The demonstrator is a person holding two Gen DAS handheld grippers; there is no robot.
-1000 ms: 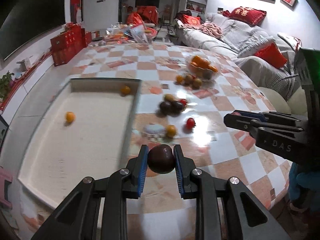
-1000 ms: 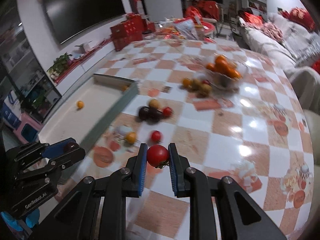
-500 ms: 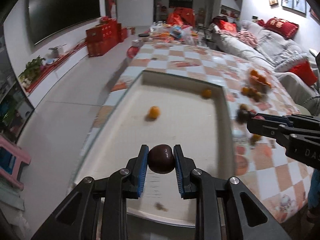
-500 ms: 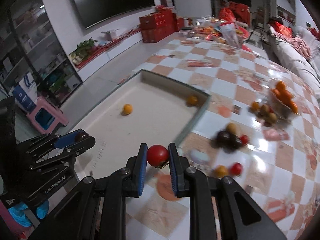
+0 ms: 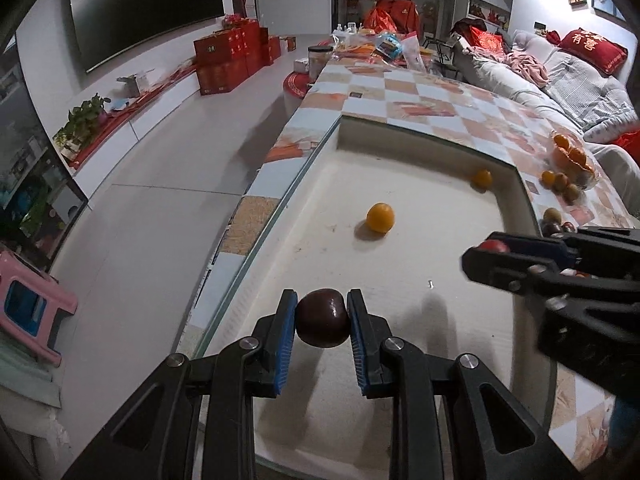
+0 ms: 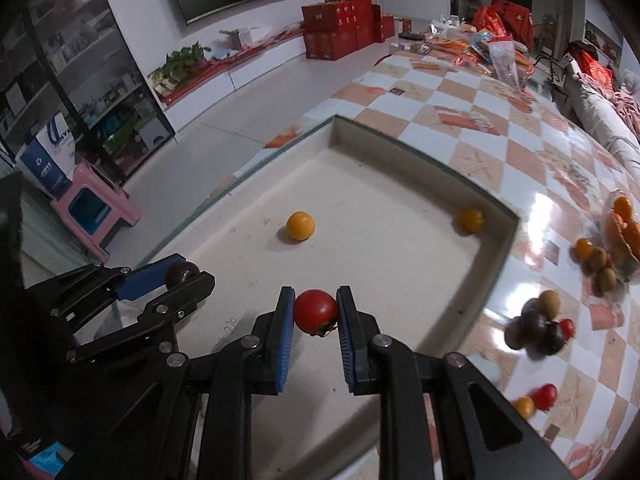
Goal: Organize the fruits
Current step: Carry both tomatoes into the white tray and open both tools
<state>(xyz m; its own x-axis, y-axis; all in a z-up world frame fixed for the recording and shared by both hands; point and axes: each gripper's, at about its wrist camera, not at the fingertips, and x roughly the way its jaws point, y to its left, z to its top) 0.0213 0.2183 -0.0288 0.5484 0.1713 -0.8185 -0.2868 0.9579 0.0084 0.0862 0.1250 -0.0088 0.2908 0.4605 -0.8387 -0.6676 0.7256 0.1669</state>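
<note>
My left gripper (image 5: 322, 322) is shut on a dark purple plum (image 5: 322, 323) and hangs over the near end of the shallow white tray (image 5: 420, 136). My right gripper (image 6: 316, 312) is shut on a red tomato (image 6: 315, 311), also above the tray (image 6: 416, 152). Each gripper shows in the other's view: the right gripper (image 5: 486, 249) at the right edge, the left gripper (image 6: 185, 274) at the left. Two orange fruits lie in the tray, one mid-floor (image 5: 380, 218) (image 6: 300, 225) and one in the far right corner (image 5: 481, 179) (image 6: 470, 220).
Right of the tray, on the checkered tabletop (image 6: 532, 148), lie a cluster of dark plums (image 6: 538, 330), loose small tomatoes (image 6: 544, 396) and a clear bowl of oranges (image 6: 624, 228). A pink stool (image 6: 96, 208) stands on the floor left of the table. A sofa (image 5: 572, 80) runs along the right.
Both grippers swung left from above the checkered tabletop to above the tray, each keeping its fruit. The loose fruit on the table shifted to the right edge of both views.
</note>
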